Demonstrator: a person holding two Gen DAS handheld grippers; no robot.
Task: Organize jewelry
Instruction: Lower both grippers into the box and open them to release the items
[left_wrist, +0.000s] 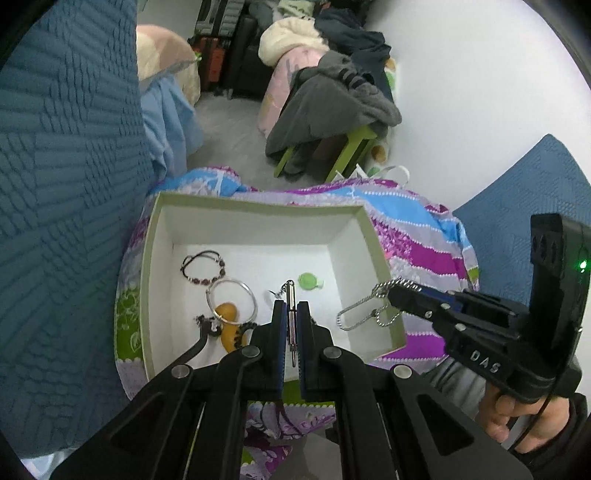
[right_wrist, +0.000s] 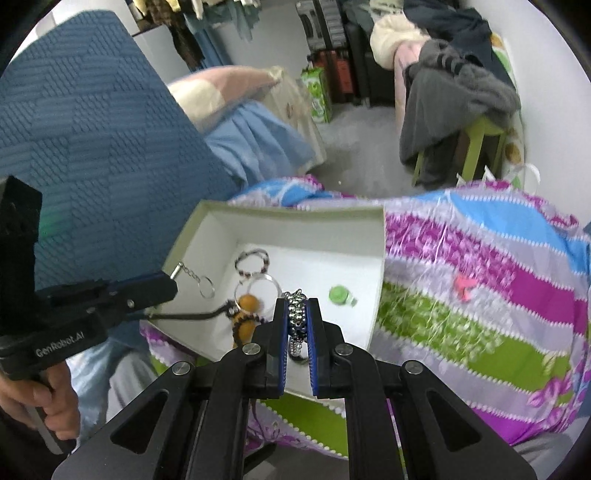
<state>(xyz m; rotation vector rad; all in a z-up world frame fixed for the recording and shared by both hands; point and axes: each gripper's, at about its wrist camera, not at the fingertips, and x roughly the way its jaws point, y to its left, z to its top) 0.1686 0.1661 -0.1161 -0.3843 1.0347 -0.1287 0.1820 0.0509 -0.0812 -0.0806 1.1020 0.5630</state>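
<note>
In the open white cardboard box (left_wrist: 159, 258) lie a dark beaded bracelet (left_wrist: 204, 267) and silver bangle (left_wrist: 232, 301). The left gripper (left_wrist: 290, 314) clamps a slim metal keychain (left_wrist: 291, 325); the right gripper (right_wrist: 298, 325) pinches a silver bead chain (right_wrist: 297, 319) above the box.

White raised letters "DAS" stood on the black body of the right gripper (left_wrist: 391, 293), seen from the left wrist camera. "GenRobot.AI" was printed in pale letters on the black body of the left gripper (right_wrist: 173, 282), seen from the right wrist camera. No other text could be read.
</note>
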